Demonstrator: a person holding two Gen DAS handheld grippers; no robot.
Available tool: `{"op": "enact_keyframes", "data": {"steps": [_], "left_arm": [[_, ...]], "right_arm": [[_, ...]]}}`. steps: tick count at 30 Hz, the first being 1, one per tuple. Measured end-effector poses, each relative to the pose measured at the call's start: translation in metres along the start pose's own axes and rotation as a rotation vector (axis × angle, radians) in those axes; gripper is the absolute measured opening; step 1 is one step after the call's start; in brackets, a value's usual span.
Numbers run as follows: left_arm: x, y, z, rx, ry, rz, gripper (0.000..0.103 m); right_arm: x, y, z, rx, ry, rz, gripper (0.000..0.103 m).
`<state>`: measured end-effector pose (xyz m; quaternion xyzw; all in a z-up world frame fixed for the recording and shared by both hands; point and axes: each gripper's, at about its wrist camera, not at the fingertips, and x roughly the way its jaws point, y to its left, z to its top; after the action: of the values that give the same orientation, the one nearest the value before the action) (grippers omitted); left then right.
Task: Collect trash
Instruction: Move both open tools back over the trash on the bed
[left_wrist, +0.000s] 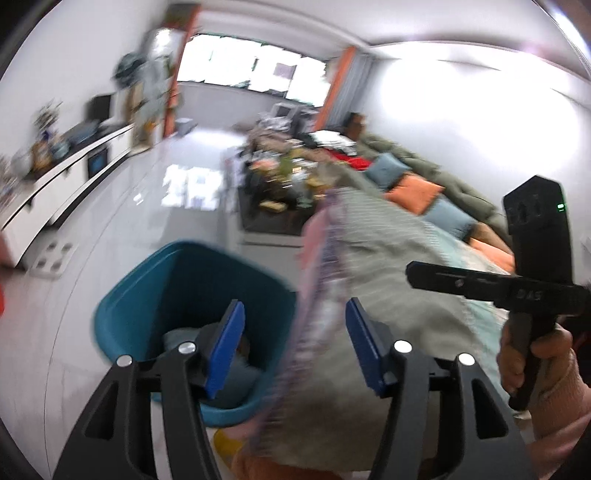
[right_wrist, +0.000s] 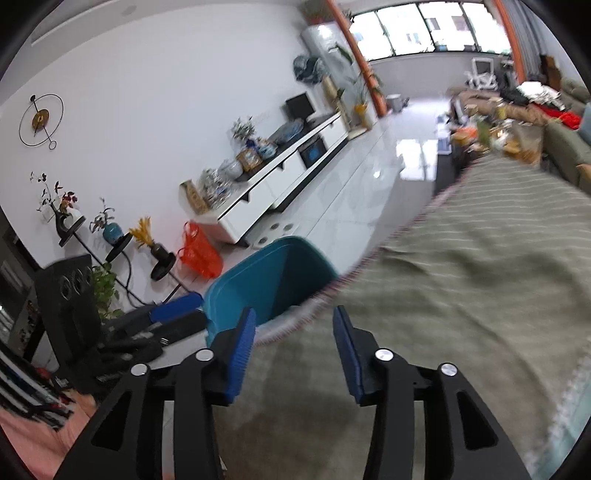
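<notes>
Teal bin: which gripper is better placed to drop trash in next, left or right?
Left, probably. The left gripper sits right above the teal bin, with the opening and its contents under the jaws. The right gripper is mostly over the striped cover. Both jaws look open and empty, so pickup comes first.

Left gripper held wide apart over a teal trash bin

The bin sits lower left on white floor, something grey inside. A striped grey-green cloth with a blurred pink fringe fills the lower centre and right. The other gripper, hand-held, shows at right.
</notes>
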<state>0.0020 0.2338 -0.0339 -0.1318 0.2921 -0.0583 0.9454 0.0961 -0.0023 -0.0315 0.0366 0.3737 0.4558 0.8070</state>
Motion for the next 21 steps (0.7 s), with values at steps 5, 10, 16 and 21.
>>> {"op": "enact_keyframes", "data": {"steps": [5, 10, 16, 21], "left_arm": [[0.017, -0.063, 0.003, 0.103, 0.023, -0.144, 0.060], [0.048, -0.134, -0.003, 0.215, 0.083, -0.293, 0.060], [0.084, -0.222, -0.019, 0.344, 0.180, -0.445, 0.060], [0.110, -0.288, -0.034, 0.415, 0.265, -0.535, 0.060]], "right_arm": [[-0.072, -0.042, -0.028, 0.087, -0.087, -0.129, 0.048], [-0.141, -0.087, -0.065, 0.195, -0.158, -0.287, 0.048], [-0.213, -0.135, -0.102, 0.322, -0.243, -0.433, 0.048], [-0.259, -0.166, -0.125, 0.398, -0.307, -0.521, 0.048]]}}
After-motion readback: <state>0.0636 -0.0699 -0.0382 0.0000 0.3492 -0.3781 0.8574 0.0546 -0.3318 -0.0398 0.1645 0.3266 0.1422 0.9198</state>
